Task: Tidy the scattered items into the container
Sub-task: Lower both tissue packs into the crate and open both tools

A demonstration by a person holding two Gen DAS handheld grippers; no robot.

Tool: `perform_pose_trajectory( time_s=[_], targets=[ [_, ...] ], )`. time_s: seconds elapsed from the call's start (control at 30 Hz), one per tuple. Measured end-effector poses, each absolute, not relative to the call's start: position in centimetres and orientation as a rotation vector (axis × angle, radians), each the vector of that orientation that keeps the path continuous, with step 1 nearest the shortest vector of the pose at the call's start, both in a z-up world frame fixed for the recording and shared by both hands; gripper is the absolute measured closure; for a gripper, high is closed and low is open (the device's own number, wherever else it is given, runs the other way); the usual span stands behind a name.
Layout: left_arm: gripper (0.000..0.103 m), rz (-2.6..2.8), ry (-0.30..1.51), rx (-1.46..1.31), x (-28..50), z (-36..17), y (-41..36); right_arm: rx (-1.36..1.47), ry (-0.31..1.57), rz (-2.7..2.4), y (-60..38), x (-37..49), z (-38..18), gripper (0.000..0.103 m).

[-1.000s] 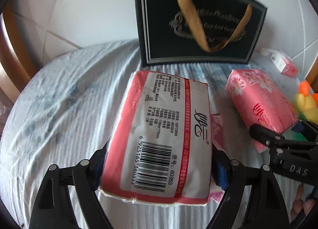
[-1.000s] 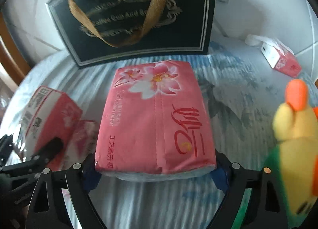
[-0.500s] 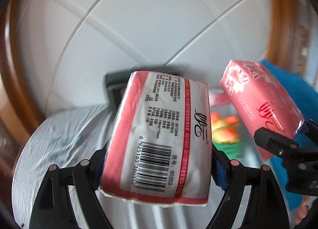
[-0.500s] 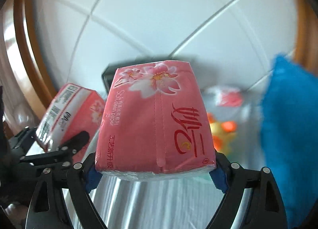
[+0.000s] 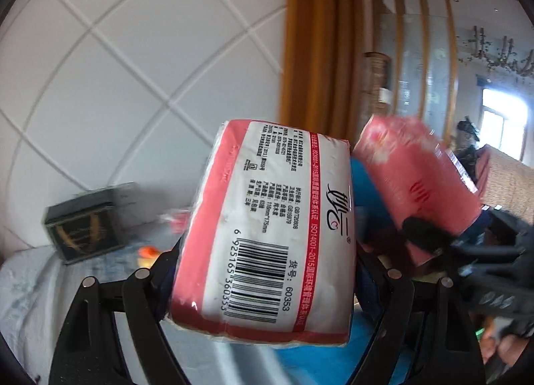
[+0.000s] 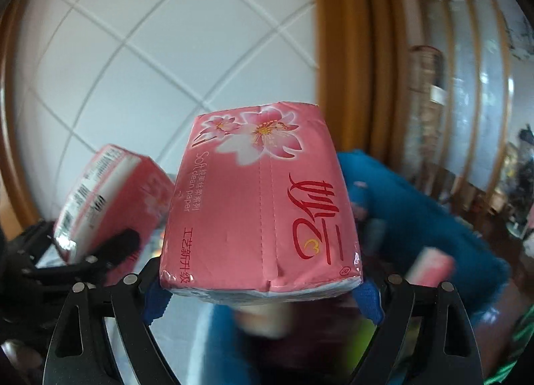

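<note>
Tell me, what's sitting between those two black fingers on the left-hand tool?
A pink-and-white tissue pack, barcode side up, clamped by the left gripper; the left wrist view shows it.

The barcode tissue pack sits between the left tongs, raised above the bed. To its right, the flowered tissue pack sits in the right tongs. A gift bag stands on the bed, far left, against the wall.

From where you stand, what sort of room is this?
Most likely a bedroom or living space in a home. A white quilted panel wall with wooden trim looks like a padded headboard, a patterned bedsheet covers the surface below, and a slatted wooden screen opens onto another room.
</note>
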State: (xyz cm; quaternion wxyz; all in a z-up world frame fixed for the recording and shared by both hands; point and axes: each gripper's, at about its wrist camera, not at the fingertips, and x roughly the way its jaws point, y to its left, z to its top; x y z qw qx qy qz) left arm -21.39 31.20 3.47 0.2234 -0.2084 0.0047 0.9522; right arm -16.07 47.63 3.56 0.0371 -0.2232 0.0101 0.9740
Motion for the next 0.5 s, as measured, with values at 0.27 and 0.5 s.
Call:
perform_pose_trajectory(
  time_s=[0.27, 0.5],
  targets=[
    [0.019, 2.559, 0.122, -0.831, -21.4, 1.5, 47.0, -0.946, 0.032, 2.857, 64.1, -15.9, -1.0, 0.014],
    [0.017, 2.617, 0.277, -0.886, -20.8, 0.1, 51.9, -1.093, 0.002, 2.833, 68.6, -16.0, -5.0, 0.013]
  ],
)
